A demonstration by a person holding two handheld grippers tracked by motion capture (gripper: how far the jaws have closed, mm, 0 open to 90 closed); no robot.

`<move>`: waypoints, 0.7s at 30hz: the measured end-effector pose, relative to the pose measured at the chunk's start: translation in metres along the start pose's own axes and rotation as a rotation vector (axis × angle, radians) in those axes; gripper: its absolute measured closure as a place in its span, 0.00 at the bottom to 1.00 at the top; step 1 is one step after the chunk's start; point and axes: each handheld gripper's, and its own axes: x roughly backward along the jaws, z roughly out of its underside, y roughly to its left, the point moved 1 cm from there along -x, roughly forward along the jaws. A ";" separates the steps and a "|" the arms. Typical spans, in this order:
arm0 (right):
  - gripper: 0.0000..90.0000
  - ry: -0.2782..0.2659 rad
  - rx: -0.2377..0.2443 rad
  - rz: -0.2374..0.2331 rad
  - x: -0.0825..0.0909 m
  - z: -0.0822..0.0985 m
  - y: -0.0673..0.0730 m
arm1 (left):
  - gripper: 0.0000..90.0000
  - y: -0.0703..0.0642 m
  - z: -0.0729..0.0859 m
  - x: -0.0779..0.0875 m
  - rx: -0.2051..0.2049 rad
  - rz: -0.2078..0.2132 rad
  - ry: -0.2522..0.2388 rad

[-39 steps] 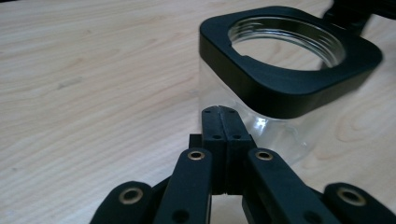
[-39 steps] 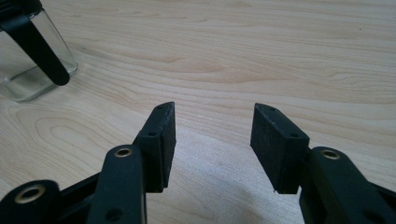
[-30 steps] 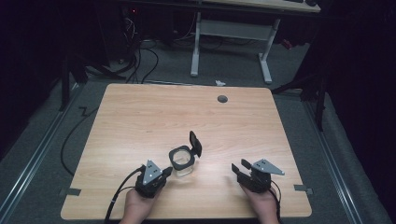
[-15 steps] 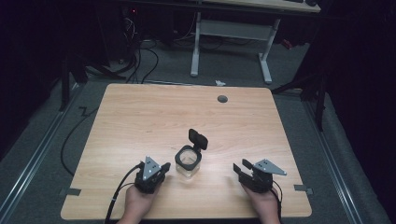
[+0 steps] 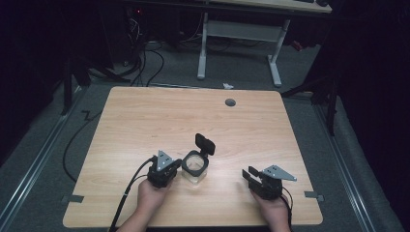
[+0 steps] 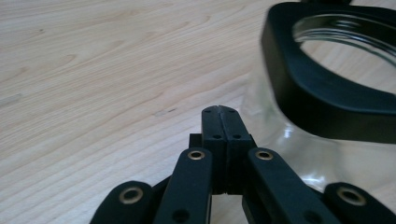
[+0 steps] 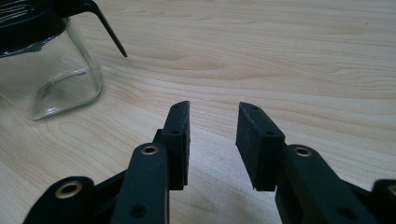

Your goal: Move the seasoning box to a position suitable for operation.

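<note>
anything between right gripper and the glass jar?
Nothing: bare wood tabletop lies between the right gripper and the glass jar, clear in the high view.

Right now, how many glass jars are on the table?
1: a glass jar with its black lid flipped open, near the table's front edge, just right of the left gripper.

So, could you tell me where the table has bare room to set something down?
The whole far half of the table is bare up to the cable grommet. Also free is the strip between the glass jar and the right gripper. It is crowded where the left gripper sits beside the jar.
</note>
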 end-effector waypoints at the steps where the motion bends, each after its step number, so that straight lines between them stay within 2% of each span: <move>1: 0.73 -0.001 -0.001 0.000 0.000 0.000 0.000 | 1.00 -0.002 0.001 0.001 0.000 0.005 -0.001; 4: 0.73 -0.004 0.000 0.000 0.000 -0.001 0.000 | 1.00 -0.005 0.004 0.006 -0.014 0.007 0.009; 8: 0.74 -0.001 0.006 -0.003 -0.001 -0.001 0.001 | 1.00 -0.010 0.008 0.013 -0.014 0.020 0.012; 15: 0.74 0.003 0.007 -0.007 -0.002 0.000 0.002 | 1.00 -0.024 0.019 0.021 -0.021 0.067 0.038; 21: 0.73 0.005 0.010 -0.001 -0.003 0.001 0.003 | 1.00 -0.033 0.025 0.024 -0.034 0.098 0.037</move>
